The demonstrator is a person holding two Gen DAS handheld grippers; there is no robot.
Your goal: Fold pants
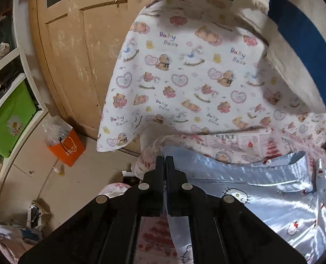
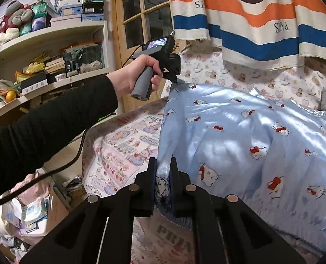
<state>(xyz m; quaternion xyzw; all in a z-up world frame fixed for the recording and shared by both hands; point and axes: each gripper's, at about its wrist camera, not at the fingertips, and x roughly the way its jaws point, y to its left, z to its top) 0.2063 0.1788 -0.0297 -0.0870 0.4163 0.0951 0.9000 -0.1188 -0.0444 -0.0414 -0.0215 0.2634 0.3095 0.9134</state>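
Hiding most of the printed sheet, blue satin pants lie spread on it. Right gripper clamps a near hem. Only the right view shows the hand and left gripper, jaws together on a far corner; contact there is blurry.

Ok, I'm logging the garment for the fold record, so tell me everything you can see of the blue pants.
The blue pants are shiny, satin-looking light blue fabric printed with small white cat faces with red bows. They lie spread and wrinkled on a pink-and-white printed cover. A stitched hem or waistband edge shows in the left wrist view. The right gripper pinches the near edge; the left gripper is shut on the far corner.
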